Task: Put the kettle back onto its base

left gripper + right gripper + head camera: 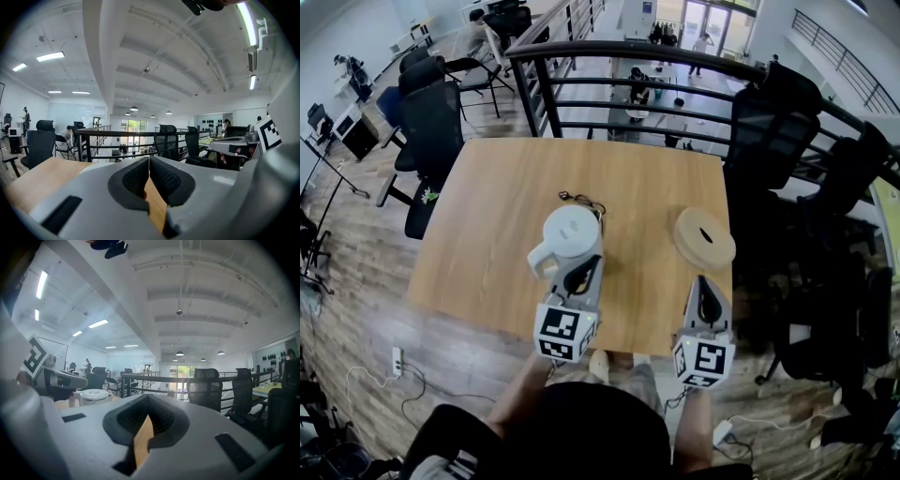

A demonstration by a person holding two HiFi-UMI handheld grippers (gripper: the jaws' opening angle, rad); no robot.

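Head view, steeply down onto a wooden surface (497,225). Main hazard: going in for a grip with both tools closed. Left tool (587,267) shut pad to pad with nothing between, confirmed in the left gripper view (149,164). Same for the right tool (703,284), closed and empty in the right gripper view (147,401). No hold possible on the kettle (567,239) without opening first. Pushing forward while shut would likely shove or tip it. Second hazard: a thin dark cord (581,200) just behind the kettle, liable to snag or drag on a lift. Third: the round tan base (704,237), judged to be the kettle's, close to the right-hand edge of the surface. Easily nudged toward that edge by the right tool or by a careless set-down. An off-centre landing would probably leave the kettle tilted rather than seated.

Kettle upright on the surface, lid on, off its base and well to the left of it. Directly ahead of the left tool, with the tip overlapping the kettle's near side from above. Touching or just short: cannot tell. Visible off to the left in the right gripper view (93,397), well apart from the right tool. Base straight ahead of the right tool, near but not touching.
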